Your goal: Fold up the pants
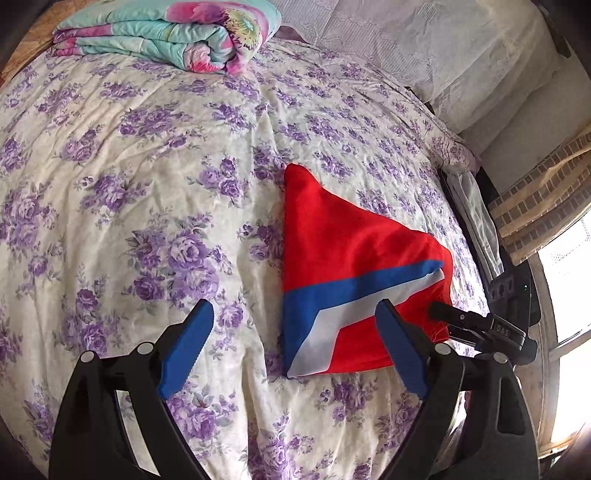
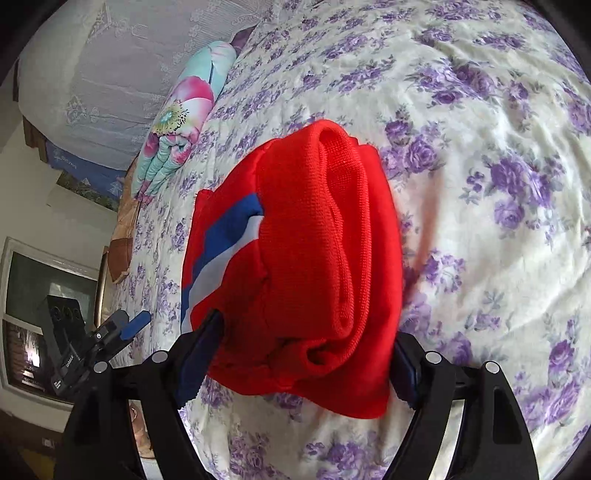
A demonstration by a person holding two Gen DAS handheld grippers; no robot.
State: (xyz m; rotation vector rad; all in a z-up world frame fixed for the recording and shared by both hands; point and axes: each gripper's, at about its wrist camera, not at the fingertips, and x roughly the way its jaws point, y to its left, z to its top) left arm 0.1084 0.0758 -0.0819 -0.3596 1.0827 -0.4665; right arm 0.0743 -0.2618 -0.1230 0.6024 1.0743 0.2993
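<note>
The red pants with a blue and white stripe lie folded into a compact bundle on the floral bedsheet. My left gripper is open and empty, hovering just above the sheet at the bundle's near left edge. My right gripper has its jaws around the thick folded end of the pants, which fills the gap between the blue pads. The right gripper also shows in the left wrist view at the bundle's right edge. The left gripper shows in the right wrist view.
A folded turquoise and pink floral quilt lies at the far end of the bed. White lace-covered pillows line the head side. The bed edge drops off at the right, with a window beyond.
</note>
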